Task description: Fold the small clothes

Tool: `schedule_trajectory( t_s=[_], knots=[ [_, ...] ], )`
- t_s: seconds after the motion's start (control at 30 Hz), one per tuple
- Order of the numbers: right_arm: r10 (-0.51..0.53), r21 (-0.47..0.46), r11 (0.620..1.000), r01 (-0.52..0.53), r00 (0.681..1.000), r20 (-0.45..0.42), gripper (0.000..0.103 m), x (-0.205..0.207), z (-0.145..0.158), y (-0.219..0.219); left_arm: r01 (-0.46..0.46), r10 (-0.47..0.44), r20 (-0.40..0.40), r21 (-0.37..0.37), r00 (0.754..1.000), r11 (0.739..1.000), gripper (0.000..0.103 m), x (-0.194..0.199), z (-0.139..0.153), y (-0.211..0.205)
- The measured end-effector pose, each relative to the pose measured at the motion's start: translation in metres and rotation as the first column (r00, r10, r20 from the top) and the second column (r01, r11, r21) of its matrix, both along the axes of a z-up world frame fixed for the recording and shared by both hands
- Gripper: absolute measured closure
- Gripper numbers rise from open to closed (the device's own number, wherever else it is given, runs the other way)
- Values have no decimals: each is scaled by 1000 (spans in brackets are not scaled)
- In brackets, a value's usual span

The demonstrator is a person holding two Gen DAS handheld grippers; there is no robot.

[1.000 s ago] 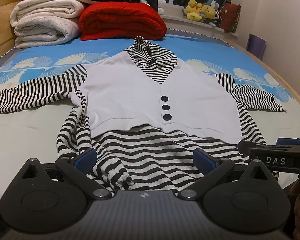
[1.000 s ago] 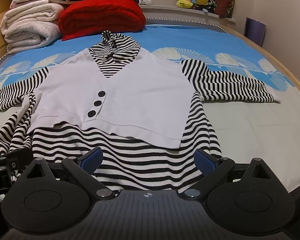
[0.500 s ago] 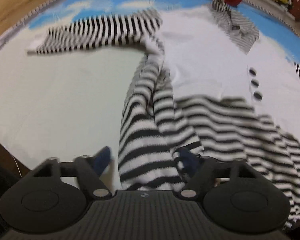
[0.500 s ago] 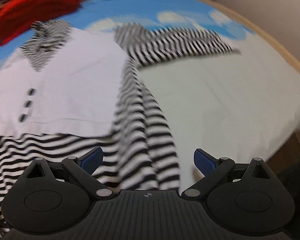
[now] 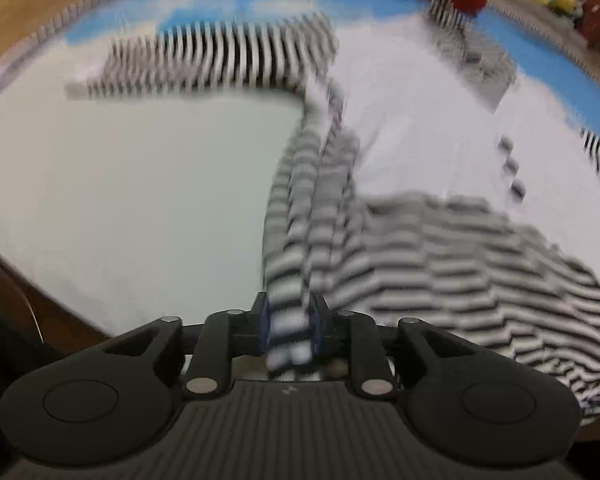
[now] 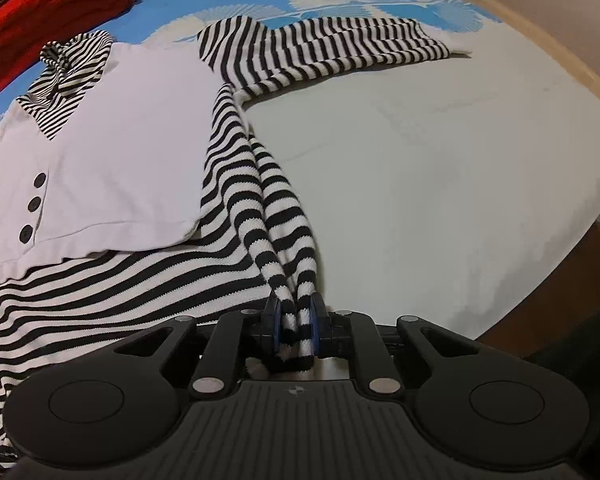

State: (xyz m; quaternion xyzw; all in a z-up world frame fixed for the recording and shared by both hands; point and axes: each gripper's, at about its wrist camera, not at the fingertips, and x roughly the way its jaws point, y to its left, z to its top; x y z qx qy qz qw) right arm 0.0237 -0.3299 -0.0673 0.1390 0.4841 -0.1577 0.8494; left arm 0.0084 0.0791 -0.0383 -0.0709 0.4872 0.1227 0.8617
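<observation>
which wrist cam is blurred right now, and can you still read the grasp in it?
Left wrist view: heavy motion blur, stripes smeared, but the left gripper still reads as shut on the striped top. Right wrist view: sharp; the right gripper is shut on bunched hem fabric. Both show fisheye bending at the bed edges; lighting even, no glare.

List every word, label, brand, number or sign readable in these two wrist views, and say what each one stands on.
No readable text in either view.
Left gripper housing: a small pale mark at its middle, blurred, not legible.
Right gripper housing: a small round emblem at its middle, a symbol and no letters.
Striped garment, its three dark buttons and the bed sheet: no print or label visible.
</observation>
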Motion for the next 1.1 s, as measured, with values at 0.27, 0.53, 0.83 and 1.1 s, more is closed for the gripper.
schedule_trajectory(
  t_s=[0.27,0.53,0.83,1.1],
  knots=[
    [103,-104,991,-83,975,199,60,-5,30,22,165,-157,122,-65,980,984,74,-3,20,-31],
    [73,26,997,-72,997,-27,60,10,-8,14,97,-102,-52,-93,993,991,74,10,0,-19],
    [135,-93,990,-111,936,326,60,-1,54,26,185,-175,190,-37,966,982,68,18,81,-33],
    [243,-159,970,-185,793,559,59,4,136,37,252,-224,362,-29,905,967,55,108,175,25]
  ],
)
